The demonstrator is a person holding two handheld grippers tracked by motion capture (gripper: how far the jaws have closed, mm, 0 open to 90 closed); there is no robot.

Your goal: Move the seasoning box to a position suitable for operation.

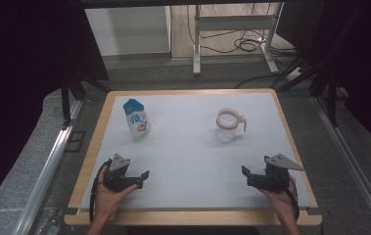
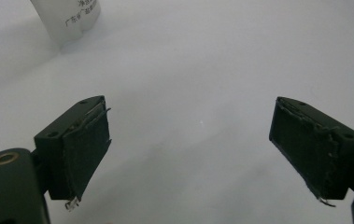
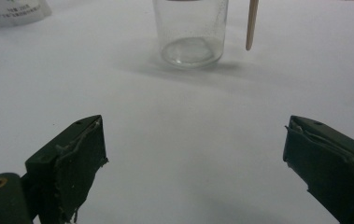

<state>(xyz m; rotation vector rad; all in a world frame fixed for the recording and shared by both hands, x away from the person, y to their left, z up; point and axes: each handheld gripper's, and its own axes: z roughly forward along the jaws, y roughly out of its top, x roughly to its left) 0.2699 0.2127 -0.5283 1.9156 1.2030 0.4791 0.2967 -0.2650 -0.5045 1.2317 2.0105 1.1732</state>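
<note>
Both grippers rest near the bench's near edge, the left gripper (image 1: 141, 177) toward the near left corner and the right gripper (image 1: 247, 176) toward the near right corner, each with its jaws spread wide and nothing between them. The carton (image 1: 136, 119) stands upright toward the far left of the bench (image 1: 188, 161), well apart from the left gripper; in the left gripper view its base (image 2: 67, 18) sits ahead and to the left of the jaws. The glass pitcher (image 1: 229, 125) stands toward the far right, with its light handle (image 3: 251, 23) hanging at its side in the right gripper view. The work looks to be at its start, nothing yet grasped. The likely next move is a reach forward: the left jaws to close round the carton's body, the right to steady the pitcher, probably for pouring, though whether the carton is open I cannot tell from here.
</note>
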